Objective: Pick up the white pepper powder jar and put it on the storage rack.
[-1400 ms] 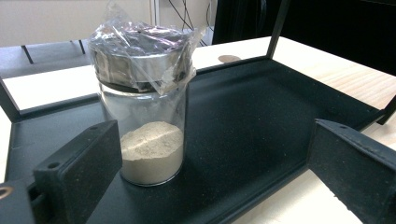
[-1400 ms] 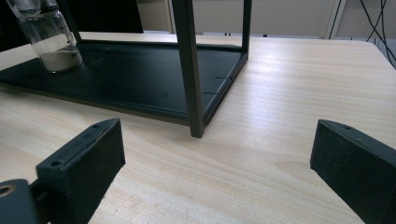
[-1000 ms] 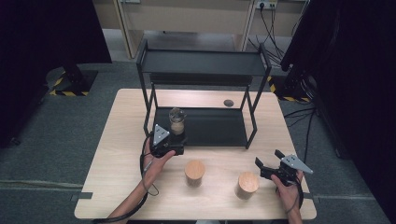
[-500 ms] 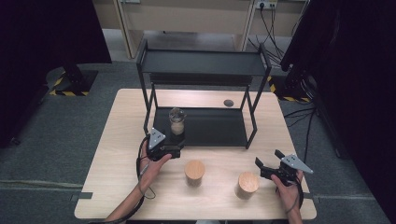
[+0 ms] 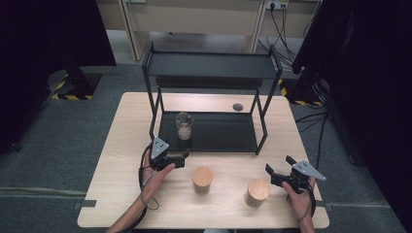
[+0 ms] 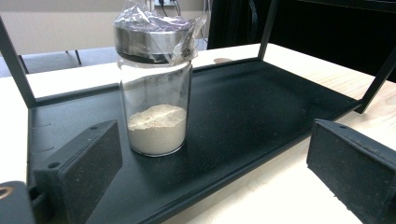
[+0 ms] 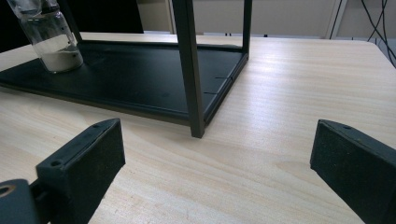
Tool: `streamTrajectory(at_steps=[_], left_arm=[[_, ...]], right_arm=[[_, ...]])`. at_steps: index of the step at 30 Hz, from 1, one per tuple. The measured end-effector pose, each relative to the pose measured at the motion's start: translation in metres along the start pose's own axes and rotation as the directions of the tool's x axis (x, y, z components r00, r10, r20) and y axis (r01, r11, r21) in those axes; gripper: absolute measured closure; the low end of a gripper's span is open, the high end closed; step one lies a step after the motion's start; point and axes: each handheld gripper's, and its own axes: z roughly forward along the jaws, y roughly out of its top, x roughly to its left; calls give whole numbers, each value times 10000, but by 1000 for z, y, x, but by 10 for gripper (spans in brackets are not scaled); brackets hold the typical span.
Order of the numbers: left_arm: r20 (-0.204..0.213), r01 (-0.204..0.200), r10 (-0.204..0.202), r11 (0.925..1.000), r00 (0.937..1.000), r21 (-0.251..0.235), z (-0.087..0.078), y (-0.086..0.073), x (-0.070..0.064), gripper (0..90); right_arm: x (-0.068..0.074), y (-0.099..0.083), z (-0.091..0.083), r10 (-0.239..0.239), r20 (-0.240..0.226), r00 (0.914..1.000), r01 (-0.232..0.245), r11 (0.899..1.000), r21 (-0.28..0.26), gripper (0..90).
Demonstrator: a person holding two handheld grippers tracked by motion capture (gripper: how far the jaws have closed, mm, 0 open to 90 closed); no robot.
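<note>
The left gripper (image 5: 183, 158) is sitting just off the front edge of the rack's bottom shelf (image 5: 218, 132), near that shelf's front left corner, with its jaws spread wide and nothing between them. In the left gripper view the jaws are framing the glass jar (image 6: 155, 93), which is standing upright on the shelf a little beyond them, not touching either one. The jar is holding a layer of pale powder at its bottom and is wearing a metal lid (image 6: 152, 39) with crinkled plastic wrap over it.

The right gripper (image 5: 278, 171) is hanging over the table (image 5: 121, 145) near its front right corner, its jaws also parted and empty, pointing toward the rack's front right leg (image 7: 190, 70).

Two wooden canisters are standing on the table in front of the rack: one (image 5: 202, 179) near the middle of the front edge, the other (image 5: 257, 192) just beside the right gripper. A small dark disc (image 5: 237, 107) is lying near the table's back edge.
</note>
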Motion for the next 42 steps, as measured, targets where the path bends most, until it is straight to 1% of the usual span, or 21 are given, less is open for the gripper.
streamTrajectory(at_steps=[15,31,34,38,42], left_arm=[[117,-45,44,10000,9999,45,-9,-13,-1,28],[99,7,-8,10000,10000,83,-18,-20,0,28],[74,79,-80,9999,9999,88,-18,-22,0,28],[113,1,-2,10000,9999,65,-20,-22,0,27],[125,46,-46,10000,9999,43,-23,-23,1,27]], right_arm=[[0,0,0,-42,-5,10000,42,10000,4,33],[0,0,0,-64,-13,10000,64,10000,-1,33],[0,0,0,-24,-19,10000,24,10000,-11,33],[1,0,0,-68,-7,10000,68,10000,-15,33],[0,0,0,-23,1,10000,23,10000,-28,33]])
